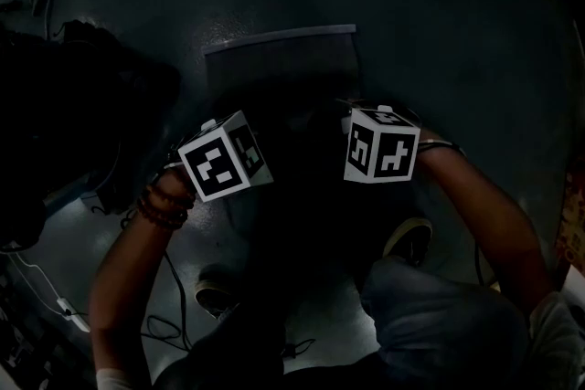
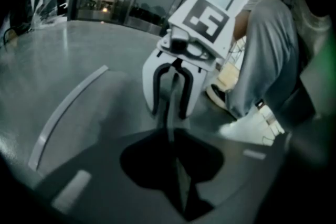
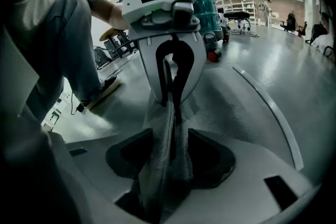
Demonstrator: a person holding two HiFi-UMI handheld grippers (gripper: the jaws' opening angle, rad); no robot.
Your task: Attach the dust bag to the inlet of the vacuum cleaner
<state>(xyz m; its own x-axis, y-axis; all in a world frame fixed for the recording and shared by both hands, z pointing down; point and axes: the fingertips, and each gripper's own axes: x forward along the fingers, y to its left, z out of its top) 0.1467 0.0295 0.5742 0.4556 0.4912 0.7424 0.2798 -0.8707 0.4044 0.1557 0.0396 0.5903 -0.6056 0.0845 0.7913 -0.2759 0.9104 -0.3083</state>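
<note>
Left claw (image 3: 169, 103): clenched on the dust bag (image 3: 226, 105), black fingers pinched together over a raised fold of the grey woven cloth.
Left cube (image 1: 224, 162): carries black-and-white square patterns, the only print that can be made out on it.
Dust bag, place: spread on the floor (image 3: 278, 55) in front of the person, under and beyond both claws.
Dust bag, long axis: the raised fold stands on edge and runs in a straight line from one claw to the other. In the head view the flat body stretches away from the person, its far edge lying across the picture.
Right claw (image 2: 170, 113): released, fingers standing apart with the thin edge of the fold between them and a gap showing on either side.
Right cube (image 1: 381, 144): same kind of square patterns; any lettering is too dark to read.
Teal machine (image 3: 203, 5): on the floor beyond the left claw, seen in the right gripper view.
Person: grey trouser leg (image 2: 262, 44) and pale shoe (image 2: 252, 126) just beside the right claw.
</note>
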